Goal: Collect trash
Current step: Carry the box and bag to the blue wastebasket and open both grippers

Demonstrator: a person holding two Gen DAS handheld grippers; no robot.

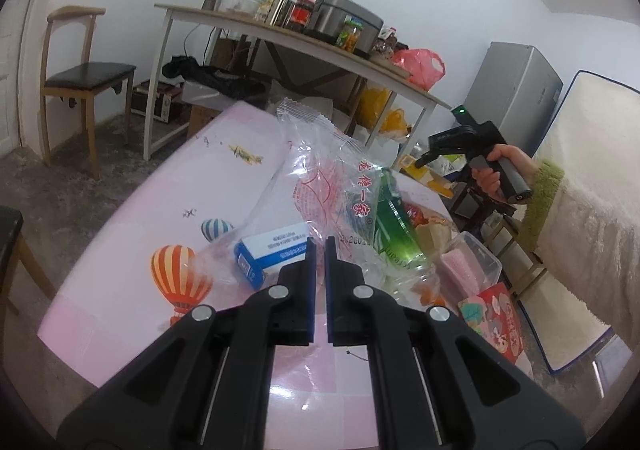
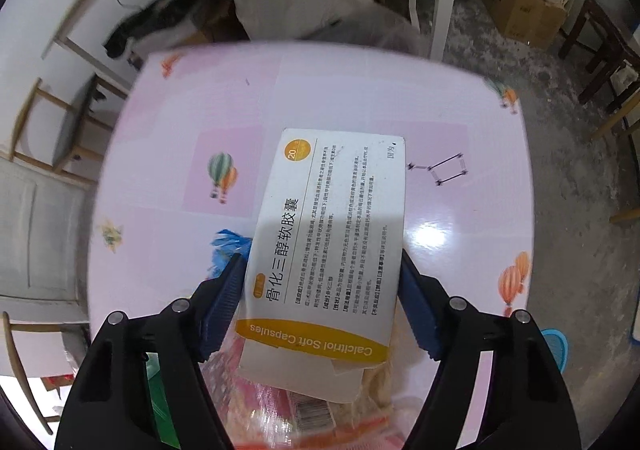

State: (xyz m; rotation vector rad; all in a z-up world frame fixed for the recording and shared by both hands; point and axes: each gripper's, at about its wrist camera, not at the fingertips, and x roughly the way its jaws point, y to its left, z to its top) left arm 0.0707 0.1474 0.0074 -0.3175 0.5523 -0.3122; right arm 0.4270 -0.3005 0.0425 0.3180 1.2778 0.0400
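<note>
Pink balloon-printed worktop (image 2: 180,121) on grey floor, chairs around. Far edge and corners bare. Left gripper (image 1: 319,250) fingers pressed together, pinching clear wrapper (image 1: 320,169) above near-edge clutter. Right gripper (image 2: 320,290) fingers spread, clamping capsule box (image 2: 328,226) mid-worktop. Box's near end cut off, trash beneath blurred.

Even indoor light, glare on the glossy pink table (image 2: 432,234); fisheye-bent edges, right wrist view motion-blurred.
</note>
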